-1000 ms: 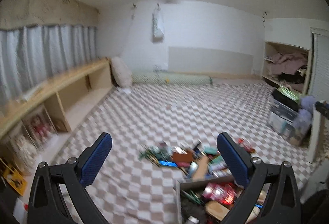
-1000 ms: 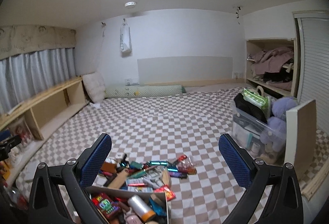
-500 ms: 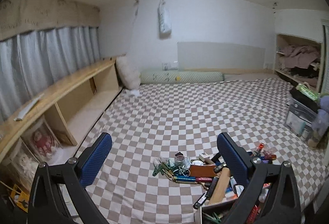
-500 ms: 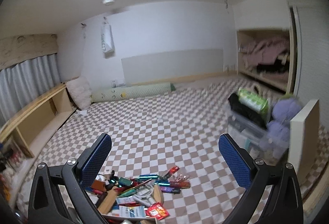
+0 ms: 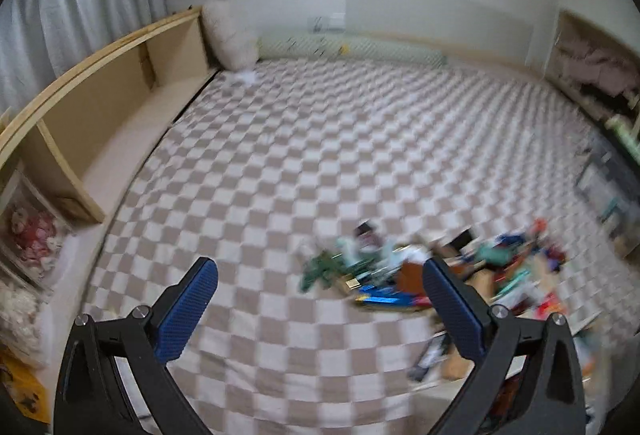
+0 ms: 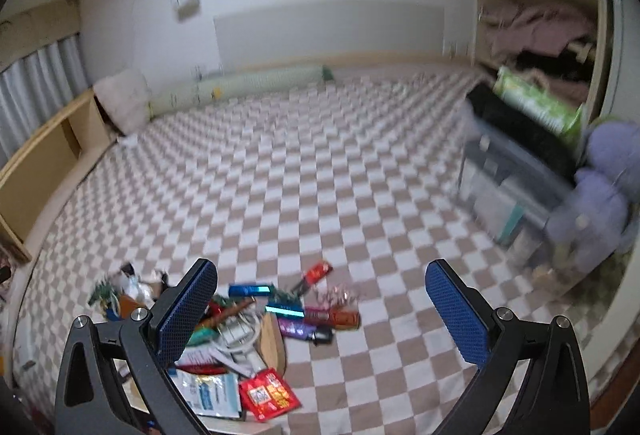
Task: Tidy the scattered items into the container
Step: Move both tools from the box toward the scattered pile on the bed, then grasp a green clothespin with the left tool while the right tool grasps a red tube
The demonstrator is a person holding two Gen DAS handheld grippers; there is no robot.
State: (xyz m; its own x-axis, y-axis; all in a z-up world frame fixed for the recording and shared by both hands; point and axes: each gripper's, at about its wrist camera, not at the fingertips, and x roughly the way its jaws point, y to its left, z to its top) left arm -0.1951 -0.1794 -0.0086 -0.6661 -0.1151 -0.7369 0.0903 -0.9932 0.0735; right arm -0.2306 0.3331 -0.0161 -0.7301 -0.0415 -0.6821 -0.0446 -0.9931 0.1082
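A pile of small scattered items [image 5: 420, 271] lies on the checkered floor covering, blurred in the left wrist view, low right. It also shows in the right wrist view [image 6: 256, 307], low left: blue and teal tubes, a red packet [image 6: 269, 394], a white pouch, a brown bar. The container is barely visible; its pale rim [image 6: 224, 421] shows at the bottom of the right wrist view. My left gripper [image 5: 320, 311] is open and empty, above the floor left of the pile. My right gripper [image 6: 321, 311] is open and empty, above the pile's right side.
A low wooden shelf [image 5: 100, 103] runs along the left wall under curtains. A pillow [image 5: 232, 35] and a rolled green mat [image 5: 352, 49] lie at the far wall. A clear storage bin [image 6: 516, 191] with bags and a purple plush [image 6: 600, 179] stands at right by a closet.
Both cameras have tilted downward and moved closer to the floor. The pile now looks larger and nearer, and the ceiling has left view. Both grippers stay open.
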